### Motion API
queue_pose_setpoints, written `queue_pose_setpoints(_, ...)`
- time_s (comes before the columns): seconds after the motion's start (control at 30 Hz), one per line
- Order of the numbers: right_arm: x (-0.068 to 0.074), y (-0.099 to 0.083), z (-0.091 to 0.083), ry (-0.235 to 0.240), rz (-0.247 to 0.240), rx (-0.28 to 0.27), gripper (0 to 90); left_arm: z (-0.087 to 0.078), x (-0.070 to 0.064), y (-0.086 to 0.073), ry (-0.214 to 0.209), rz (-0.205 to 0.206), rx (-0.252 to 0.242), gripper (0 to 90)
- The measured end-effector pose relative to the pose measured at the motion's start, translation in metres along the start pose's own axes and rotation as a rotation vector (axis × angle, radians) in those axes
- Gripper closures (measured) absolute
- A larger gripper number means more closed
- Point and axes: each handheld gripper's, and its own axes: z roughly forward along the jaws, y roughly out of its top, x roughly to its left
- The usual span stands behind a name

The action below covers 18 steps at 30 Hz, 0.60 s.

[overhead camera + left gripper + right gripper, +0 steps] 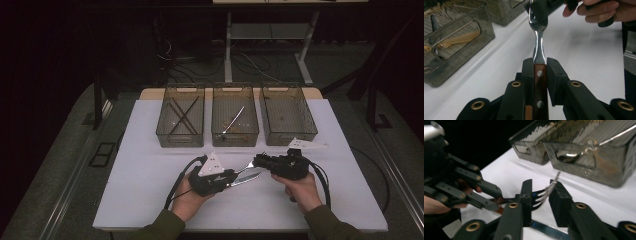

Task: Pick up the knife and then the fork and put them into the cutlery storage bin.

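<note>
A fork with a wooden handle hangs level between my two grippers, just above the white table. My left gripper is shut on the handle. My right gripper has its jaws closed in on the tines, which span the narrow gap and seem to touch both pads. In the left gripper view, the right gripper covers the fork's tip. A serrated knife lies flat on the table under the fork.
Three clear bins stand in a row at the back. The left bin holds dark sticks, the middle bin a metal utensil, and the right bin looks bare. Cables trail from both grippers over the table.
</note>
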Motion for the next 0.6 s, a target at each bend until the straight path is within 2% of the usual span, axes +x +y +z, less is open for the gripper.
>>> queue_pose_setpoints(0.1,0.003,0.004,0.0,0.015,-0.008,-0.017,79.2,0.001,0.0,-0.001,0.001,0.002,0.004,77.1)
queue_pose_setpoints(0.27,0.006,0.008,0.001,0.011,-0.041,-0.026,80.9,0.001,0.002,-0.001,-0.004,-0.011,0.001,76.8)
queue_pose_setpoints(0.43,0.009,0.013,0.003,0.011,-0.046,-0.023,83.4,0.003,0.003,-0.002,-0.034,-0.035,-0.01,75.7)
queue_pose_setpoints(0.5,0.01,0.016,0.004,0.024,-0.049,-0.032,85.1,0.005,0.002,-0.002,-0.047,-0.034,-0.012,74.8)
queue_pose_setpoints(0.6,0.012,0.02,0.007,0.026,-0.063,-0.033,85.9,0.005,0.002,-0.002,-0.043,-0.028,-0.01,73.9)
